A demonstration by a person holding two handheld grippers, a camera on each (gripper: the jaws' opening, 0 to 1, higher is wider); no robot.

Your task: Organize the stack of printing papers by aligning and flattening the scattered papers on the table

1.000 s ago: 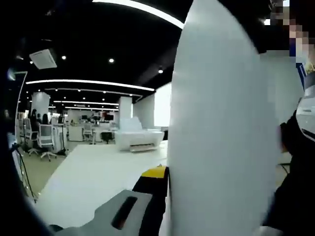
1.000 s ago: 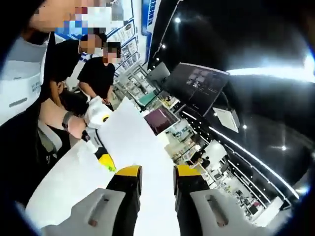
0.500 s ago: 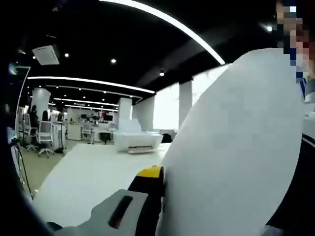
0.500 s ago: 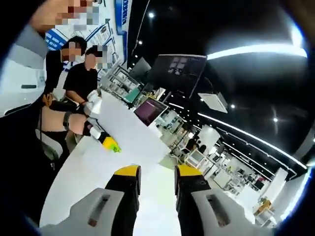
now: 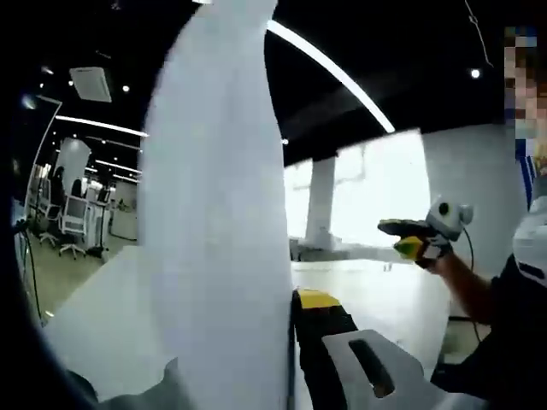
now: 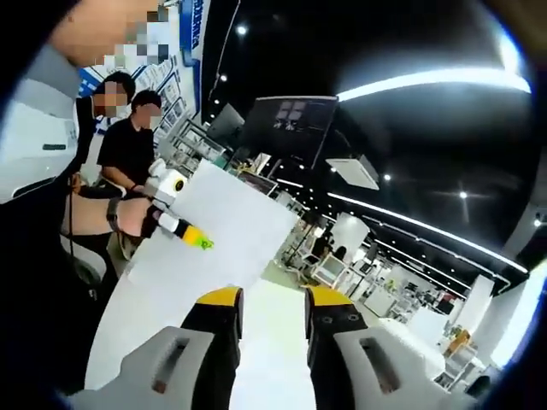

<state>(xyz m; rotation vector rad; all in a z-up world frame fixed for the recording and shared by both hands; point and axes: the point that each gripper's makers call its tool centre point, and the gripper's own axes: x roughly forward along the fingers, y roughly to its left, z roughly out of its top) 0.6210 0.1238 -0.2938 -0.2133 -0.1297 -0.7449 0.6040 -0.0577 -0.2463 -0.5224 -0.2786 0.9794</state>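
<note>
A thin white sheet of printing paper (image 5: 218, 213) stands up from the left gripper (image 6: 195, 237), which pinches its lower edge, lifted above the white table (image 5: 376, 295); it looks light and floppy, best held near an edge. The right gripper (image 6: 267, 301) sits beside the sheet, its jaws narrowly apart and holding nothing.

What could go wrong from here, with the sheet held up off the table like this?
The paper is lifted off the table and pinched by the left gripper alone, near one edge, so it may bend, crease or slip out. The right gripper hangs open with nothing between its jaws, leaving the far edge unsupported. In the left gripper view the sheet blocks much of the table, so setting it down aligned may be hard to judge.
</note>
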